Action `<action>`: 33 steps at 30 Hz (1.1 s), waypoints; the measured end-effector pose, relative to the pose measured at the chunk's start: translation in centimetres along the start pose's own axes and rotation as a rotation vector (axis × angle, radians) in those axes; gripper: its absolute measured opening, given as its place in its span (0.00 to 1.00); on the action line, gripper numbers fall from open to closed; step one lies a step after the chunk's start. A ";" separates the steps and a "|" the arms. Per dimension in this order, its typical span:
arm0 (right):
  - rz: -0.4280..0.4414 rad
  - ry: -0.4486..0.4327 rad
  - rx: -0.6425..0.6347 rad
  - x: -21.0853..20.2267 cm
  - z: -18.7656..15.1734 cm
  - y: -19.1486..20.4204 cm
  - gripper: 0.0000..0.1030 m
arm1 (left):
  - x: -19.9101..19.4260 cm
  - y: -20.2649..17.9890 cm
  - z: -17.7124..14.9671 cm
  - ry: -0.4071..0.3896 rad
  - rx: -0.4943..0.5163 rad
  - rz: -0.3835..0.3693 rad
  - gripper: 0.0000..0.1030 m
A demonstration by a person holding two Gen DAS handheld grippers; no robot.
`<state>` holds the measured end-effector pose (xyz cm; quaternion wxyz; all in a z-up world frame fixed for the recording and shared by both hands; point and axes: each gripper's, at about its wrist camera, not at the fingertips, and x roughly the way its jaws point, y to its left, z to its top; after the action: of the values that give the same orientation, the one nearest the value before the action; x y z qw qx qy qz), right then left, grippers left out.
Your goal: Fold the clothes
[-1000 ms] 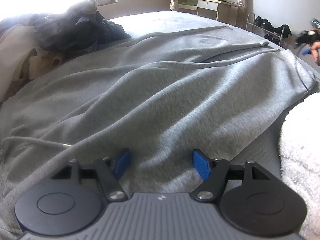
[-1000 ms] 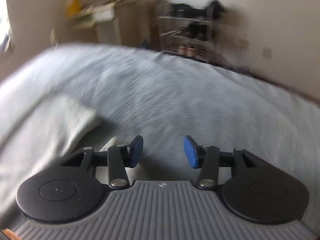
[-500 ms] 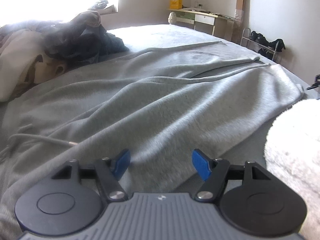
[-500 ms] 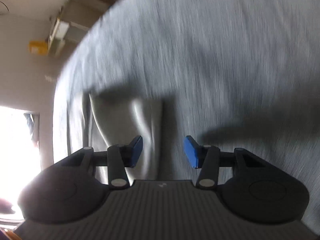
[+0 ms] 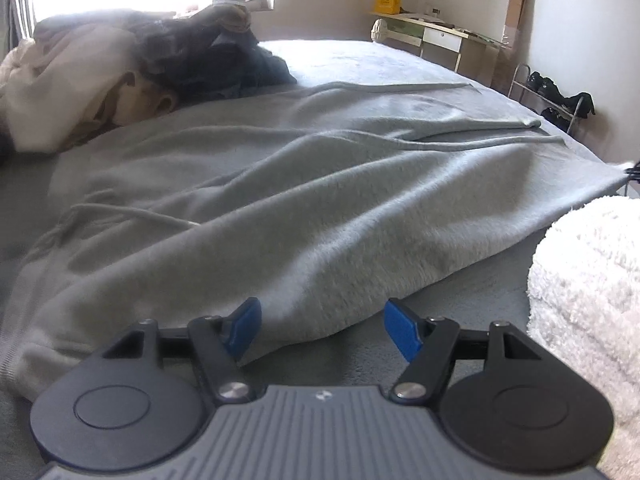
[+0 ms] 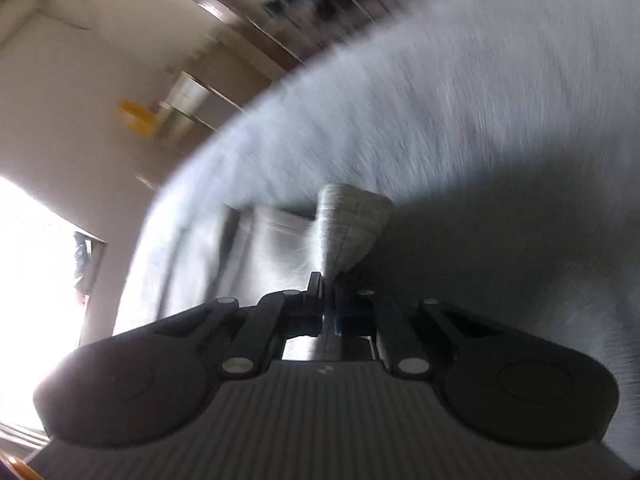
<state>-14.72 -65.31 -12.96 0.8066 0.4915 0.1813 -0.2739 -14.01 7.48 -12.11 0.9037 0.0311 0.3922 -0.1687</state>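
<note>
A grey hoodie (image 5: 280,184) lies spread across the grey bed (image 5: 360,56), its drawstring (image 5: 132,212) showing at the left. My left gripper (image 5: 322,330) hovers open just in front of the garment's near folded edge, with nothing between its blue pads (image 5: 244,326). In the blurred, tilted right wrist view, my right gripper (image 6: 328,304) is shut on a ribbed grey cuff (image 6: 352,216) of the hoodie, which bunches up beyond the fingertips.
A heap of beige and dark clothes (image 5: 132,64) sits at the back left of the bed. A white fluffy fabric (image 5: 588,304) fills the right side. A desk (image 5: 444,36) and shoe rack (image 5: 556,96) stand beyond the bed by the wall.
My right gripper went from open above the bed to shut on the hoodie's cuff, tilting sharply. The left gripper drew back toward the garment's near edge and stayed open.
</note>
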 end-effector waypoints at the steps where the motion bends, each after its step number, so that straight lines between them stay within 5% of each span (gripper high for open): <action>1: -0.009 -0.020 -0.028 -1.0 0.0 0.2 0.03 | 0.3 -0.1 0.0 0.008 0.003 -0.004 0.67; 5: -0.150 0.005 0.036 -1.0 -0.3 -3.2 0.05 | 1.0 -0.6 -0.1 0.024 0.032 -0.017 0.67; 10: -0.038 0.021 0.398 -1.1 -2.6 -9.0 0.08 | 0.9 0.4 -0.5 0.025 0.010 0.006 0.67; 14: 0.020 0.060 0.376 -2.2 -3.9 -8.6 0.19 | -0.2 1.5 -1.1 0.025 0.000 0.038 0.67; 23: 0.030 0.265 0.165 -1.6 -8.2 -3.7 0.21 | -0.8 1.3 -0.9 -0.033 0.078 0.035 0.58; 32: 0.006 0.280 0.126 -0.7 -10.3 -0.6 0.21 | 0.7 -2.7 -1.9 -0.031 0.314 0.031 0.55; 33: 0.004 0.283 0.119 -0.8 -10.1 -0.6 0.21 | 0.0 -1.8 -2.2 -0.029 0.272 0.034 0.56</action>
<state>-15.98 -56.27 -17.51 0.7429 0.5725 0.2756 -0.2105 -16.16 6.17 -13.47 0.8995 0.1575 0.3520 -0.2055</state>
